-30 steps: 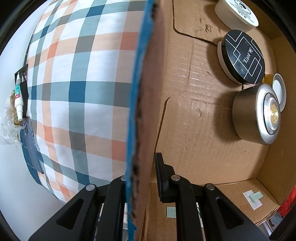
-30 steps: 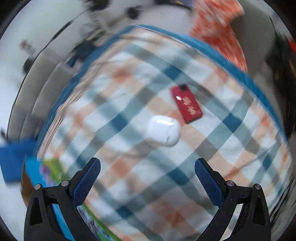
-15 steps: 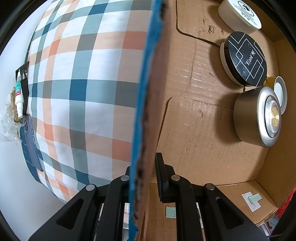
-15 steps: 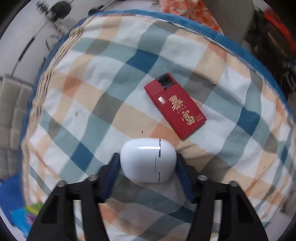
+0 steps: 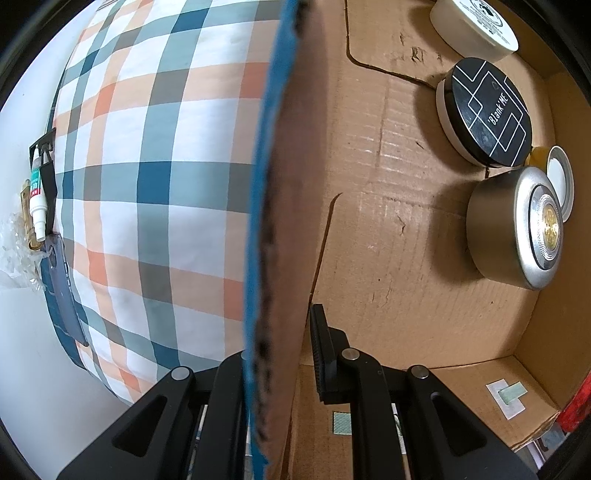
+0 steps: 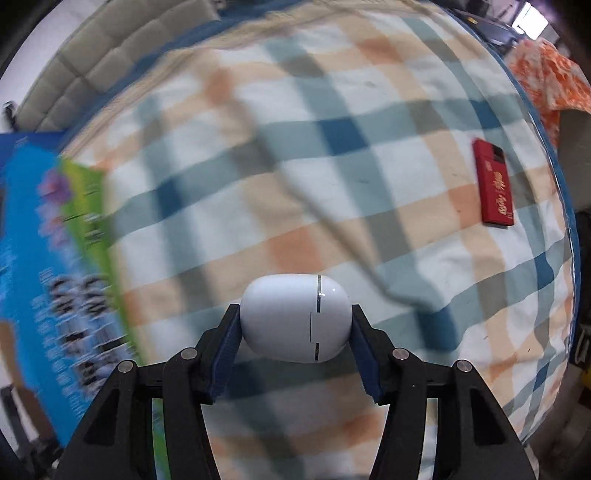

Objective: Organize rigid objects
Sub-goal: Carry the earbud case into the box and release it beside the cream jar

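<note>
A: How do the two tools sit?

B: The right gripper [image 6: 295, 325] is clamped on a smooth white rounded plastic case [image 6: 295, 317], one blue pad on each end, held above the plaid blue, orange and white bedcover [image 6: 332, 166]. The left gripper [image 5: 280, 354] is closed on the upright wall of the brown cardboard box [image 5: 388, 221], one finger outside and one inside.

A: And what lies in the box?

B: Along its far side from the gripped wall: a white round tub [image 5: 476, 26], next a round tin with a black lined lid [image 5: 487, 110], then a silver metal round tin [image 5: 517, 229], with a small yellow jar [image 5: 554, 173] tucked behind it.

A: The surroundings?

B: A flat red packet with gold characters [image 6: 495, 188] rests on the bedcover, well to the right of the case. A blue and green printed carton [image 6: 55, 277], blurred, is to the case's left. A grey padded headboard [image 6: 92, 66] stands beyond the bedcover.
</note>
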The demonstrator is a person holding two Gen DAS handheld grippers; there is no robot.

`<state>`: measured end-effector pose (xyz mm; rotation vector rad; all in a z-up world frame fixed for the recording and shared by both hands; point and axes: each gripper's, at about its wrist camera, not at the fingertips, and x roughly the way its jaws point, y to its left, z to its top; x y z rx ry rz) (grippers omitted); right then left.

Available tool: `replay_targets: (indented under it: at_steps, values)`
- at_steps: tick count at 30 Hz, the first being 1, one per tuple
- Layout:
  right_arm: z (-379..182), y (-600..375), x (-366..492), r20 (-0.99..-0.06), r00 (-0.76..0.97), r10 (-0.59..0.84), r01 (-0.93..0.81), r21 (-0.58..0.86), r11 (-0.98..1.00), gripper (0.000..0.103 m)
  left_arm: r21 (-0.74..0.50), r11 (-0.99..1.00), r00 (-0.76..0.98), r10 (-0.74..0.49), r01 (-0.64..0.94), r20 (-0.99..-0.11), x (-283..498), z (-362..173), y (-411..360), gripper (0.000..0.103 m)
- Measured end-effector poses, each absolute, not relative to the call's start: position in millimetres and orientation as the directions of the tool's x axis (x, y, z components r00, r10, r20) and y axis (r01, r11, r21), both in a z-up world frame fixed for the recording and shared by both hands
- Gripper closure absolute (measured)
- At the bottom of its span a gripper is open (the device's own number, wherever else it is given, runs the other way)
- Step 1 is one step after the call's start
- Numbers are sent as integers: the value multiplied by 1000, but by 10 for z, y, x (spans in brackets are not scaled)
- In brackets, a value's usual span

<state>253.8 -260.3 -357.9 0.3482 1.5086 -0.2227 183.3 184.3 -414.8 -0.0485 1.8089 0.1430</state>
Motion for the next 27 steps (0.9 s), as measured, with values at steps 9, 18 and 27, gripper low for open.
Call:
replay_targets:
  at_steps: [9, 18, 27]
  values:
    - [-2549, -1714, 2508, -957, 200, 211, 147, 242, 959, 44, 64, 992, -237, 36, -111, -971, 1845, -4140, 1833, 93]
    - [-2163, -1113, 2492, -938, 215, 273, 32, 286, 958, 44, 58, 992, -233, 30, -113, -972, 1831, -4125, 1871, 93]
    - [-2506, -733, 2856, -956, 175, 233, 60, 247, 967, 44, 53, 992, -233, 24, -116, -972, 1831, -4119, 1887, 93]
